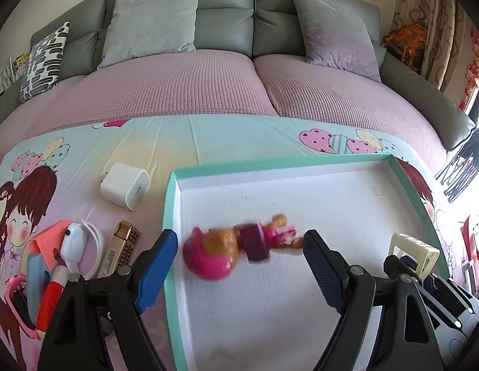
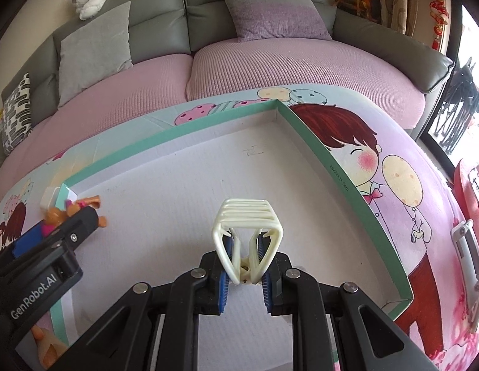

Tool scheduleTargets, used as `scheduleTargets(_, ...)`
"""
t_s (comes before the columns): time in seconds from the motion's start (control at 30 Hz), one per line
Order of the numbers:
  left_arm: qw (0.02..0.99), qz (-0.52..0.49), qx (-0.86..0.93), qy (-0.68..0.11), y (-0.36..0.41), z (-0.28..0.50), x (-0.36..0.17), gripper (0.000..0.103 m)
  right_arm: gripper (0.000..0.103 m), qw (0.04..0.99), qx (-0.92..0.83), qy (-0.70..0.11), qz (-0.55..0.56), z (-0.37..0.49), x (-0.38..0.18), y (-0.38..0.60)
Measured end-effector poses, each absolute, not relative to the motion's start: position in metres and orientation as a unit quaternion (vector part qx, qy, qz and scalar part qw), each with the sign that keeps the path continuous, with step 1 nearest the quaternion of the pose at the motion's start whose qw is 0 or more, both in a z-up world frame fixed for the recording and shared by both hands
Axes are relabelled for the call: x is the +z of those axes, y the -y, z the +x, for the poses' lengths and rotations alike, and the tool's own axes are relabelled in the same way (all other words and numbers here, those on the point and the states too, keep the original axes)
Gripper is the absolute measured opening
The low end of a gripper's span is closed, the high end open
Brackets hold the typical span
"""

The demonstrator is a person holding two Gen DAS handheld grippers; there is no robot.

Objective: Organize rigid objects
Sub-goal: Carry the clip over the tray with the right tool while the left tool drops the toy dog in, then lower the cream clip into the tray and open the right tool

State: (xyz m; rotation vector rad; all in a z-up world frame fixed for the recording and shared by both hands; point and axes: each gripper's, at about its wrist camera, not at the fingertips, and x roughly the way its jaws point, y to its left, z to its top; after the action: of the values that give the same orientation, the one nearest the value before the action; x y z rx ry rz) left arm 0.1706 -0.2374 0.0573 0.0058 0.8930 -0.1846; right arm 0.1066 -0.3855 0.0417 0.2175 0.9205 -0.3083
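left wrist view: the left gripper (image 1: pixel 239 244) is seen with its jaws wide, and between them, blurred, a doll (image 1: pixel 236 244) lies in the box (image 1: pixel 301 162); whether it has settled on the floor of the box or is in the air cannot be told from the blur. no pad is seen pressing on the doll, which sits at 12 o'clock of the gripper's centre, its pink hat toward the 9 o'clock pad and its feet just beside the 3 o'clock pad. a risk is judged here: if the gripper is pulled away carelessly, the doll could be knocked by a pad and pushed against the box wall at 9 o'clock. outside the box, at 9 to 10 o'clock, a charger (image 1: pixel 125 190), a lighter (image 1: pixel 120 247) and a cluster of other small things (image 1: pixel 63 253) are left on the cloth (image 1: pixel 177 136), not yet sorted. in the right wrist view the right gripper (image 2: pixel 244 264) is closed narrow on a cream hair clip (image 2: pixel 247 235), which is pinched at its base and stands up toward 12 o'clock above the white floor of the box, near its middle. the greater hazard is judged to lie with this clip: it is held by its spring end, so it could spring or twist out when the jaws are released, and if it is dropped from above it could bounce. the two grippers are near each other over the box, the left at 9 o'clock of the right, so a clash between them is also possible if both are moved inward.
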Motion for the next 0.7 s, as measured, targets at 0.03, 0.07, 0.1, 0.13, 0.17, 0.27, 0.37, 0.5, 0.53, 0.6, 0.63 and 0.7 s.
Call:
scheduleTargets(0.03,0.899,0.004,-0.088,-0.429,0.237,0.170,0.059,0.084,0.019,0.879,-0.149,-0.442,0.104,0.107,0.042,0.385)
scheduleTargets(0.07,0.899,0.004,-0.088,-0.428,0.237,0.170,0.060,0.084,0.019,0.878,-0.149,-0.442,0.104,0.107,0.042,0.385)
scheduleTargets(0.1,0.899,0.005,-0.087,-0.428,0.237,0.169,0.060,0.084,0.019,0.879,-0.150,-0.441,0.104,0.106,0.042,0.385)
scheduleTargets(0.13,0.899,0.005,-0.087,-0.429,0.237,0.170,0.060,0.084,0.019,0.879,-0.150,-0.441,0.103,0.107,0.042,0.385)
scheduleTargets(0.17,0.898,0.004,-0.087,-0.431,0.237,0.170,0.060,0.084,0.019,0.879,-0.151,-0.442,0.102,0.107,0.043,0.384)
scheduleTargets(0.27,0.896,0.001,-0.084,-0.435,0.236,0.171,0.060,0.084,0.019,0.878,-0.150,-0.444,0.099,0.108,0.043,0.384)
scheduleTargets(0.37,0.897,0.000,-0.081,-0.434,0.233,0.170,0.062,0.084,0.020,0.878,-0.151,-0.445,0.097,0.108,0.044,0.383)
scheduleTargets(0.5,0.899,-0.003,-0.073,-0.432,0.230,0.169,0.066,0.084,0.023,0.877,-0.152,-0.446,0.093,0.108,0.045,0.383)
scheduleTargets(0.53,0.898,-0.005,-0.071,-0.434,0.229,0.170,0.067,0.084,0.024,0.877,-0.152,-0.446,0.093,0.108,0.045,0.383)
scheduleTargets(0.6,0.899,-0.009,-0.068,-0.433,0.226,0.169,0.068,0.084,0.038,0.877,-0.155,-0.445,0.092,0.107,0.046,0.384)
scheduleTargets(0.63,0.899,-0.010,-0.066,-0.432,0.225,0.169,0.069,0.084,0.043,0.877,-0.157,-0.444,0.091,0.106,0.047,0.384)
scheduleTargets(0.7,0.900,-0.011,-0.065,-0.431,0.223,0.169,0.070,0.084,0.062,0.879,-0.159,-0.441,0.091,0.105,0.048,0.385)
